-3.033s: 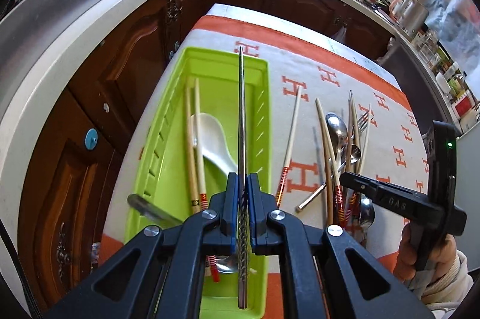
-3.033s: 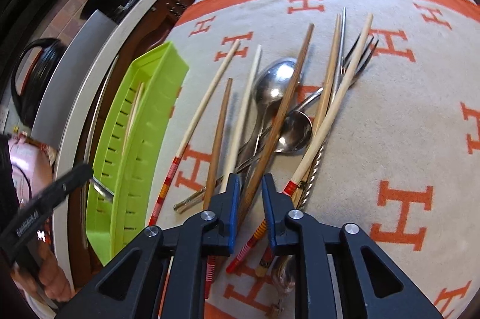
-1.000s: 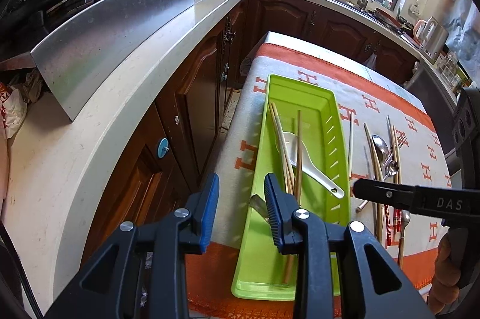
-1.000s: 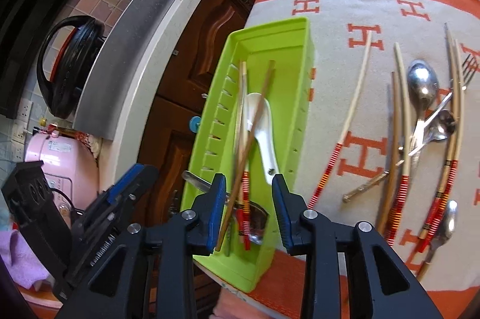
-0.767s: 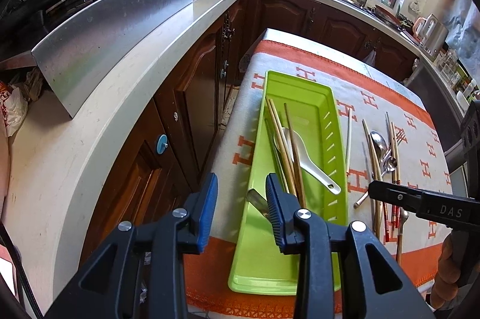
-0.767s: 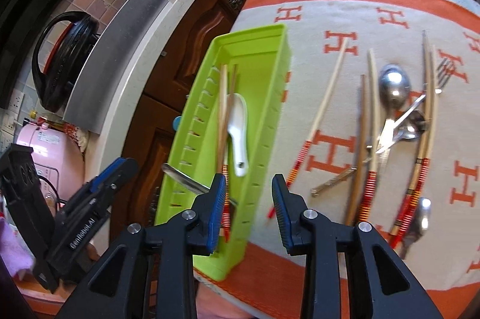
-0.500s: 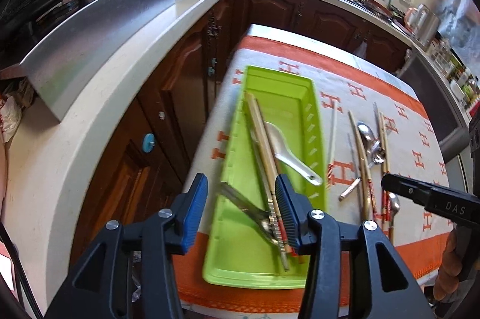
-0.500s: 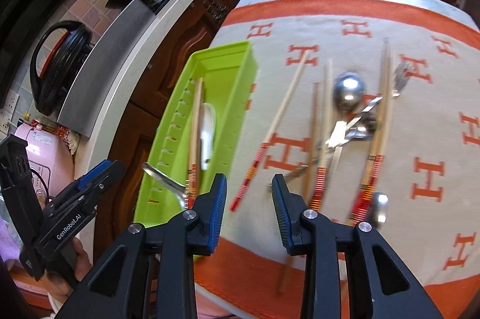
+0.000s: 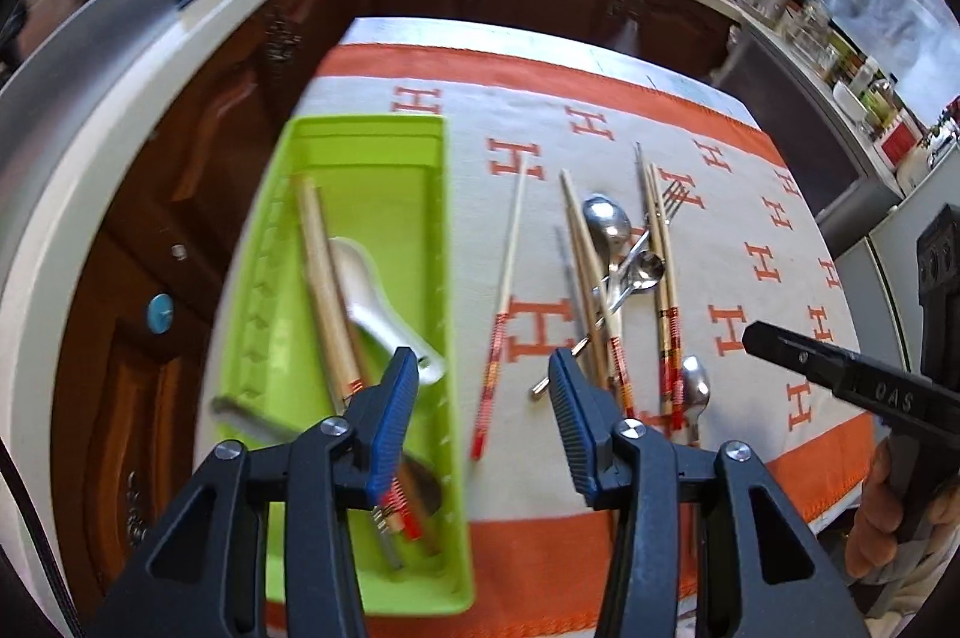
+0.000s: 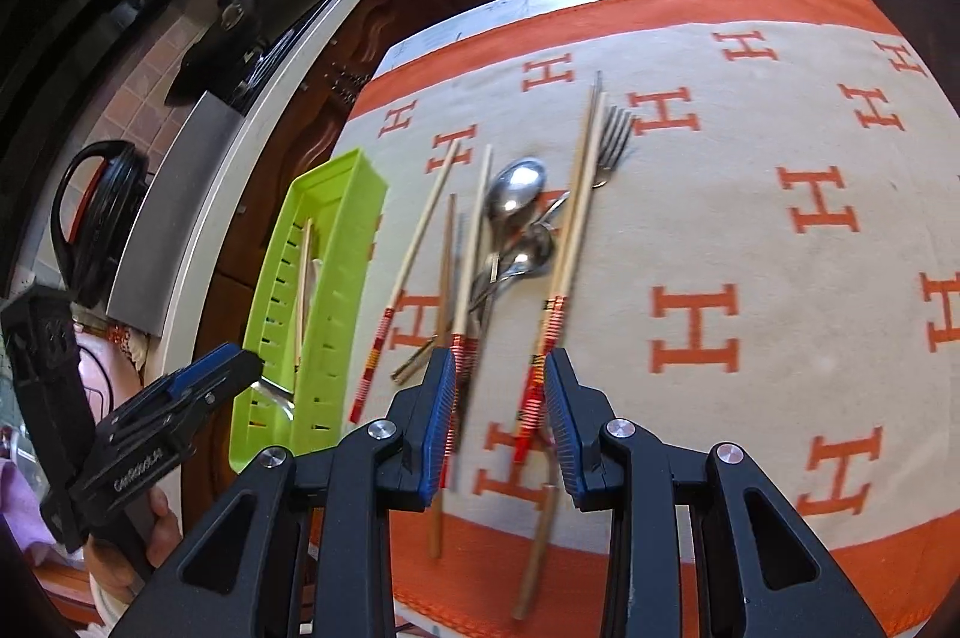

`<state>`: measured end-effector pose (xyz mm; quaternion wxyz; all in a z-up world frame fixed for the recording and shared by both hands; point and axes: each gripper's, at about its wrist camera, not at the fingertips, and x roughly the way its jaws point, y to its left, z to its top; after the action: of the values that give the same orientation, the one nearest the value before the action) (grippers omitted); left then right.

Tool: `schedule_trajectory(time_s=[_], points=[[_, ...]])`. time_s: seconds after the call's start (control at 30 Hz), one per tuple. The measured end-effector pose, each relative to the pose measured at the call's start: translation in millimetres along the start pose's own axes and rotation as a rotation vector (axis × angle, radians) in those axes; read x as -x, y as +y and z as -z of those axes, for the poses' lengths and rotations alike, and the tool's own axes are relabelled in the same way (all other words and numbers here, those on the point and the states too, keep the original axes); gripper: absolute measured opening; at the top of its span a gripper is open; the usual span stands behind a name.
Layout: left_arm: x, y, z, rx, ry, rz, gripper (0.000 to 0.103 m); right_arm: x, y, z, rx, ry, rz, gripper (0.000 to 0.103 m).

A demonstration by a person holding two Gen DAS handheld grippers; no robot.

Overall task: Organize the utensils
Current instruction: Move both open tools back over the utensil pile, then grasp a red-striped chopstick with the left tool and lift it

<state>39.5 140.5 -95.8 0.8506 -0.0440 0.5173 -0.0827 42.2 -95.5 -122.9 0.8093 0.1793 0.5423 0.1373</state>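
Note:
A lime green tray [image 9: 360, 140] on the orange-and-cream cloth holds wooden chopsticks [image 9: 324, 290], a white spoon [image 9: 366, 290] and a metal piece. Right of it lie a lone chopstick [image 9: 510, 254], then a heap of chopsticks, metal spoons [image 9: 606, 218] and a fork [image 9: 675, 194]. My left gripper [image 9: 483, 386] hovers over the tray's right rim and the lone chopstick, jaws closing with nothing gripped. In the right wrist view, my right gripper [image 10: 498, 374] stands open above the heap's banded chopstick ends [image 10: 552, 332], holding nothing. The tray [image 10: 336, 170] is to its left.
A pale counter [image 9: 90, 146] over dark wooden cabinets curves along the left and back. A black kettle [image 10: 102, 212] stands on it. The cloth's orange border marks the near table edge [image 10: 780, 590]. A hand [image 9: 882, 518] holds the right gripper's handle.
Both grippers have swung right, from over the tray toward the loose utensils. The chopsticks they held earlier now lie in the tray. The left jaws stand wider than a second ago.

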Motion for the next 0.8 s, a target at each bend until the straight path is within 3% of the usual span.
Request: schedule_trajectory(time_s=[0.27, 0.33, 0.8], points=[[-46, -30, -35, -0.078, 0.089, 0.002, 0.028, -4, -20, -7, -0.021, -0.014, -0.001, 0.032], [-58, -35, -42, -0.095, 0.112, 0.000, 0.020, -5, -24, -9, -0.027, -0.014, -0.001, 0.032], [-122, -38, -57, -0.110, 0.238, -0.087, 0.019, -23, -45, -13, -0.078, 0.016, -0.023, 0.032]])
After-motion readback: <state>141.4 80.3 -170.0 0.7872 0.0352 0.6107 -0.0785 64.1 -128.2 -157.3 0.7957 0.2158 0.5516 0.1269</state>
